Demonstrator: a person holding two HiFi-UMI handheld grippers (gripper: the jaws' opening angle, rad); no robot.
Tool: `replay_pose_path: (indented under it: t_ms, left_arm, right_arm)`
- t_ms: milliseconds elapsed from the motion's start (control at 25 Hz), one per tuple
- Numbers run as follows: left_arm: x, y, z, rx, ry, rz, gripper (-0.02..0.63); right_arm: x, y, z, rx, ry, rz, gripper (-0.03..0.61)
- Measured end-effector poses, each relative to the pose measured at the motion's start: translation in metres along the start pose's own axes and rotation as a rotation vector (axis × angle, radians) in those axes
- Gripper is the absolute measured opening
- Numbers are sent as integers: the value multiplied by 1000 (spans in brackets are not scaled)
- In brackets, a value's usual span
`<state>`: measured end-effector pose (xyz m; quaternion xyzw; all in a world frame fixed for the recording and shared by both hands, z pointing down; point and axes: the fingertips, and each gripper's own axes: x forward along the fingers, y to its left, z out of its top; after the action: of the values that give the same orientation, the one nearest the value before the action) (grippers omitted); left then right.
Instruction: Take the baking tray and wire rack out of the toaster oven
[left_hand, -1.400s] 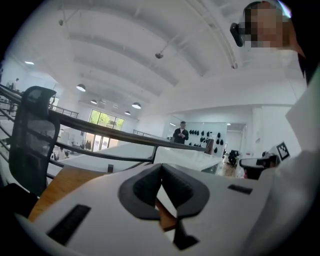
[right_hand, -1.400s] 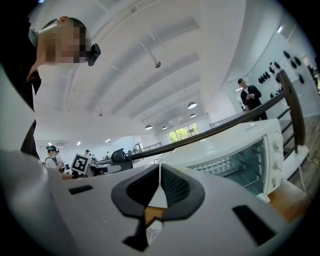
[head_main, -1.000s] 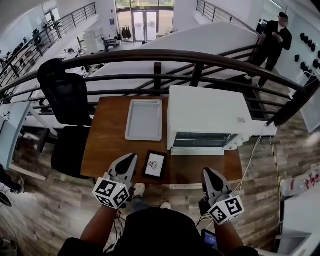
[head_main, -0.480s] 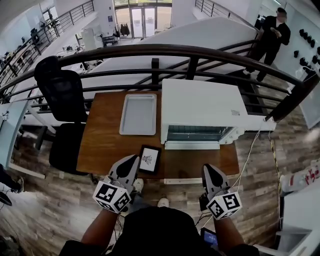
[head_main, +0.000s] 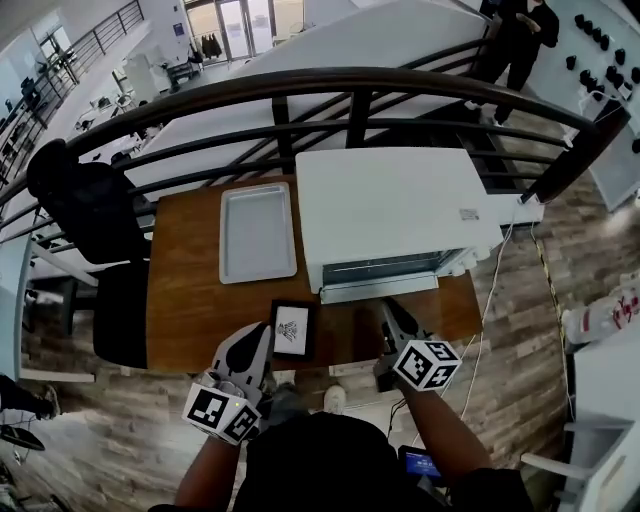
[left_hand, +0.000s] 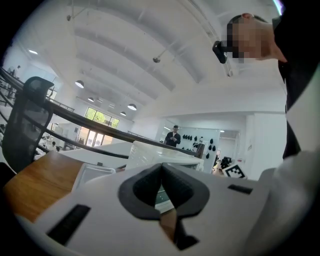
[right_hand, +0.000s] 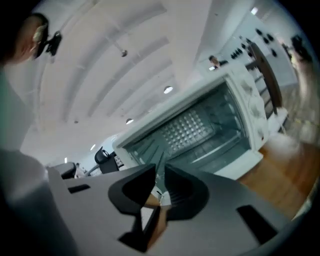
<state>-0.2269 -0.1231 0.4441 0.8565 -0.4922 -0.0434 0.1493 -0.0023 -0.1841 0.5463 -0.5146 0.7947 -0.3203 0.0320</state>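
From my remote station I look down on a brown wooden table (head_main: 185, 300) that stands against a dark railing (head_main: 300, 85) on a plank floor (head_main: 90, 410). Three things lie on its top. A white toaster oven (head_main: 395, 205) fills the right half, its glass front turned to the near edge. A shallow grey baking tray (head_main: 257, 232) lies flat just beside the oven's left wall, toward the far edge; I cannot tell whether the two touch. A small black-framed card (head_main: 292, 328) with a white face lies at the near edge, before the oven's left corner.
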Motion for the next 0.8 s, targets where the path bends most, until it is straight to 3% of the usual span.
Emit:
replay_pose_path:
  t_ms: [40, 120, 240, 360, 800]
  left_arm:
    - [5, 4, -1, 11, 12, -6, 12]
    - [12, 10, -3, 29, 41, -17, 12]
    - [22, 18, -7, 38, 77, -31, 12]
    - [29, 28, -11, 36, 100, -31, 12]
    - [45, 66, -21, 19, 182, -23, 12]
  right_arm:
    - [12, -12, -6, 94, 9, -17, 72]
    - [31, -36, -15, 270, 0, -61, 84]
    - [50, -59, -13, 429, -56, -83, 120]
    - [67, -77, -10, 519, -106, -85, 209]
    - [118, -115, 0, 720, -230, -86, 193]
